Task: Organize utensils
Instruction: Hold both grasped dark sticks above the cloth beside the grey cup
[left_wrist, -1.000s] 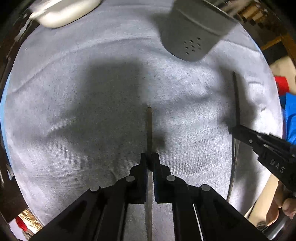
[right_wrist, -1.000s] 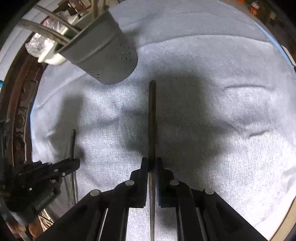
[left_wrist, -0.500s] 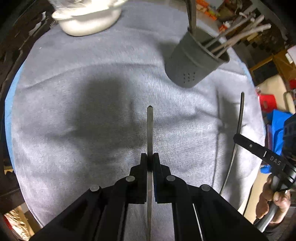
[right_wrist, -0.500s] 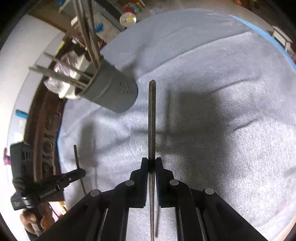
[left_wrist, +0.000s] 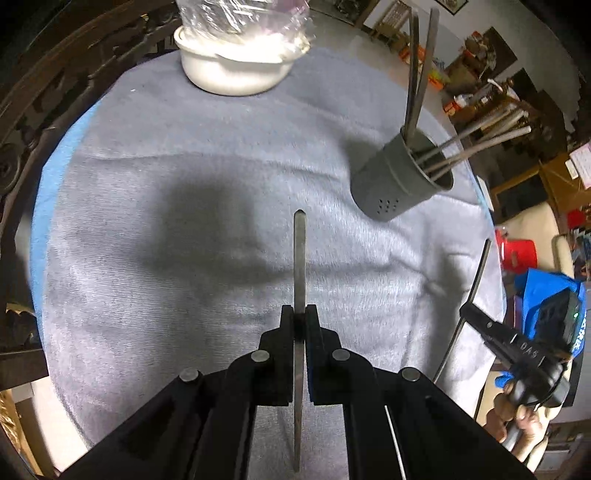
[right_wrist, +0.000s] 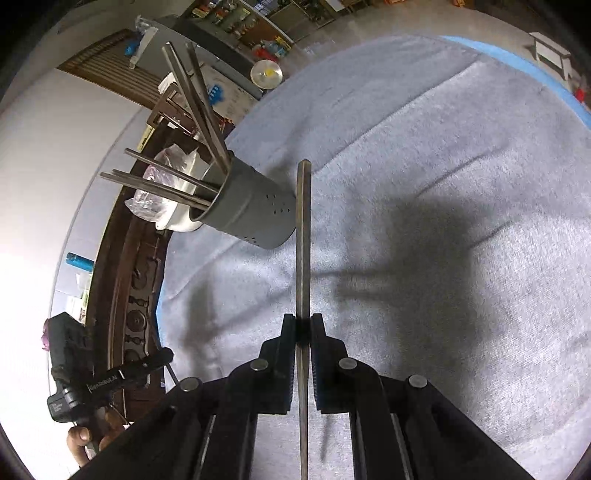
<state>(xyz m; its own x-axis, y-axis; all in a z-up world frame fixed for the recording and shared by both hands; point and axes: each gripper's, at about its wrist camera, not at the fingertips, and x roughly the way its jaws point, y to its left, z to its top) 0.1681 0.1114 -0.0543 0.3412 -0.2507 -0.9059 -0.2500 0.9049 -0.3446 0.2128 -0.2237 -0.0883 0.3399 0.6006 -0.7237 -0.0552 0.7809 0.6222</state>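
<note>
My left gripper was closed on a flat metal utensil, which ran straight out between the jaws with its blunt end well ahead of the tips and its other end trailing back under the linkage. My right gripper was clamped on a second utensil in the same way, pinched edge-on near its middle. Both were carried above the grey cloth, clear of it. The holder, a dark perforated cup, stood on the cloth ahead and to the right of the left gripper, and just left of the right utensil's tip in the right view, already bristling with handles splayed to both sides. A white bowl wrapped in plastic sat further back. I judged the step to be carrying these two to the cup. To do it well I would take one arm in at a time, tip the utensil steeply toward vertical over the rim, aim for the gap between the splayed handles, and release only once the lower end was inside, lest the cup be nudged over.
</note>
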